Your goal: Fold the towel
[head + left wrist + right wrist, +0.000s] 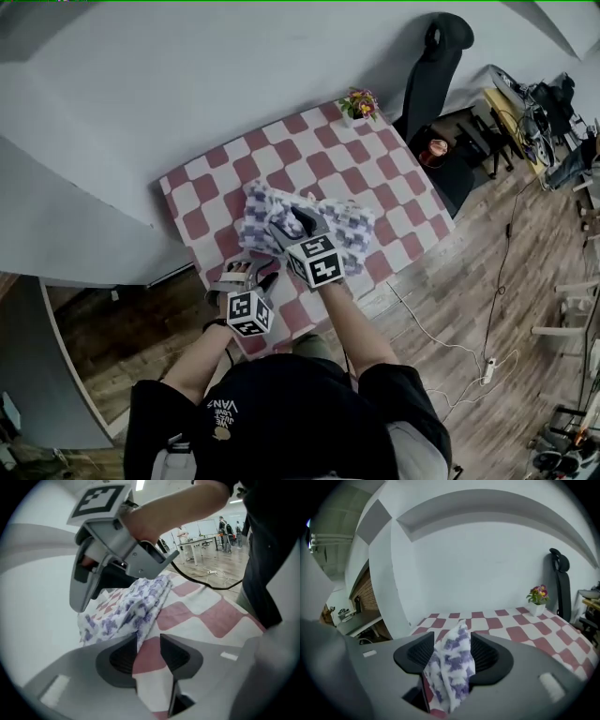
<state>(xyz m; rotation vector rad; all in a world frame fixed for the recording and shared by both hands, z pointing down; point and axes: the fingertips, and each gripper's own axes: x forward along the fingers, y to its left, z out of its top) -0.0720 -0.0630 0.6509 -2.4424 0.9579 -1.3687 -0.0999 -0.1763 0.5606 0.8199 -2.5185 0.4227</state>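
A white towel with purple print (349, 225) lies bunched in the middle of the red-and-white checked table (323, 155). My right gripper (298, 225) is over the towel's middle. In the right gripper view its jaws (452, 639) hold an upright fold of towel (451, 670) that touches both pads. My left gripper (246, 273) is at the near left side of the table, just off the towel. In the left gripper view its jaws (149, 639) stand apart over bare tablecloth, and a towel edge (126, 611) reaches the left pad's tip without being clamped.
A small pot of flowers (359, 105) stands at the table's far corner, also seen in the right gripper view as the flower pot (537, 597). A black office chair (436, 66) is beyond that corner. A white wall (141, 84) runs along the table's far side. Cables lie on the wooden floor (469, 309).
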